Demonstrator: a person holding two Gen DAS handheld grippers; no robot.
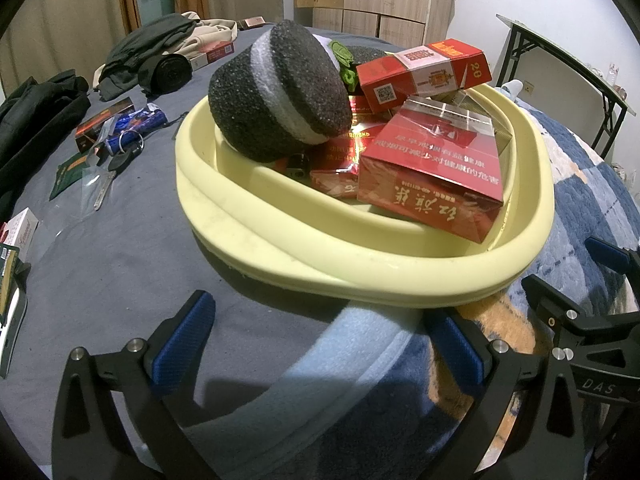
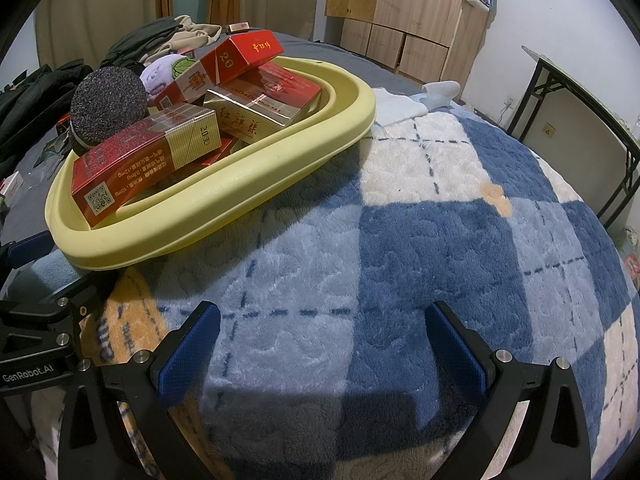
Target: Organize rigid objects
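Observation:
A pale yellow basin (image 1: 280, 236) (image 2: 248, 184) sits on the bed, filled with several red cigarette boxes (image 1: 432, 168) (image 2: 140, 160) and a black sponge block with a white band (image 1: 276, 88) (image 2: 108, 104). My left gripper (image 1: 320, 320) stands open just in front of the basin's near rim, holding nothing. Open and empty too, my right gripper (image 2: 324, 328) hovers over the blue plaid blanket (image 2: 440, 220), to the right of the basin. The right gripper's body (image 1: 592, 320) shows at the edge of the left wrist view.
Left of the basin on the grey sheet lie a dark box (image 1: 104, 124), a blue tube with a key ring (image 1: 136, 128), a key (image 1: 108, 184) and a green packet (image 1: 68, 172). Dark clothes (image 1: 148, 56) pile at the back. A folding table (image 2: 580, 96) stands at the right.

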